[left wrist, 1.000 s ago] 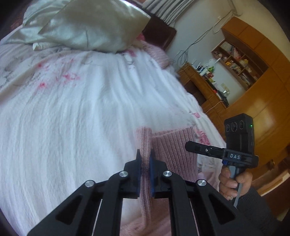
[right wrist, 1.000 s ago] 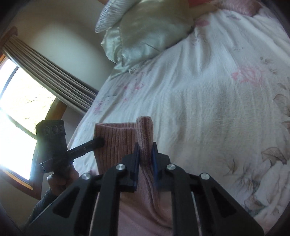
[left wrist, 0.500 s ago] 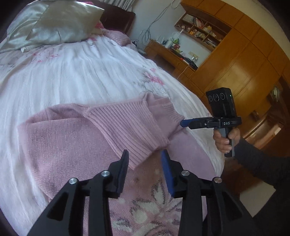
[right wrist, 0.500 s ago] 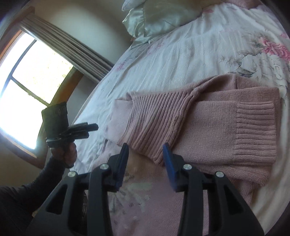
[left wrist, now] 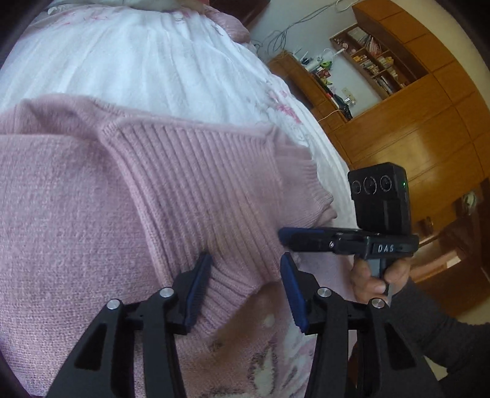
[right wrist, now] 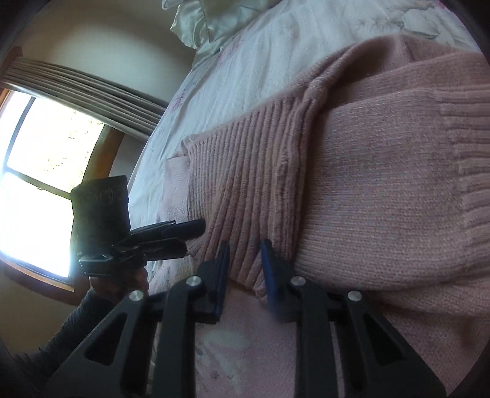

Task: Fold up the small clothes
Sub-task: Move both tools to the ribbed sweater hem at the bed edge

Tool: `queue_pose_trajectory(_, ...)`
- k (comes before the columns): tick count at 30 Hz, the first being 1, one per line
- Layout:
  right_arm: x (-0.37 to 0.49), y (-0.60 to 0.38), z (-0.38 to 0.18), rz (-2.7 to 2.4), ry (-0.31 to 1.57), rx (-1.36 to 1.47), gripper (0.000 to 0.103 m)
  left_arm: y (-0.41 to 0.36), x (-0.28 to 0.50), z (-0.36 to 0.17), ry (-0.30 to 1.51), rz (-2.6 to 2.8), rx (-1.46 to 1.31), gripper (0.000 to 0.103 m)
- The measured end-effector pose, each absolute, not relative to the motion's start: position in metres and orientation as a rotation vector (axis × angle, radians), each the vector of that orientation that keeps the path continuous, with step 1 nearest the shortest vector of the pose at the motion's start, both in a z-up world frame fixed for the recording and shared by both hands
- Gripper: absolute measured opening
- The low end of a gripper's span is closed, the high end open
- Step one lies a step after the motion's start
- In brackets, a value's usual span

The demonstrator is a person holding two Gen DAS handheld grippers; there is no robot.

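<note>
A pink knit sweater (left wrist: 76, 214) lies on the white bedspread, its ribbed hem (left wrist: 208, 183) folded over the body. My left gripper (left wrist: 245, 260) is open just above the hem's near edge, with the ribbing showing between its fingers. My right gripper (right wrist: 246, 248) is open with a narrower gap and hovers at the ribbed hem (right wrist: 251, 189), a strip of ribbing between its fingertips. A ribbed sleeve cuff (right wrist: 468, 171) lies at the right. Each gripper shows in the other's view, held by a hand: the right gripper (left wrist: 303, 237) and the left gripper (right wrist: 183, 229).
The white flowered bedspread (left wrist: 159, 67) stretches beyond the sweater, and a satin pillow (right wrist: 211, 21) lies at its head. Wooden cabinets and shelves (left wrist: 413, 101) stand off the bed's right side. A curtained window (right wrist: 39, 183) is on the left side.
A second ago both grippers were shut on the lifted hem. They let go, the hem now lies folded on the sweater, both grippers have dropped closer to it, and the right jaws have narrowed.
</note>
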State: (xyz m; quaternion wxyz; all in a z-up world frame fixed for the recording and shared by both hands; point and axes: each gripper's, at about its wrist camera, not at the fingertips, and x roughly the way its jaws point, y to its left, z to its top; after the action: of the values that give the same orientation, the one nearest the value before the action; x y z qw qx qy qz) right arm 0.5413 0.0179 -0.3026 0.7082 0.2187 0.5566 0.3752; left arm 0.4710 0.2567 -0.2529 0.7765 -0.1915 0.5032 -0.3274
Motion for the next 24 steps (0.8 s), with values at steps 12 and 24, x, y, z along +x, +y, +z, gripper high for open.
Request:
queue_pose_trajectory(12,0.374,-0.149,-0.256,0.704,1.111,0.750,0.051,0.337,0.256,-0.190,0.918,-0.543,-0.497,0.069)
queue_pose_trajectory(24,0.188,-0.196,-0.309,0.522,1.263,0.620,0.058,0.387,0.090,-0.265,1.044,-0.428,-0.660,0.071)
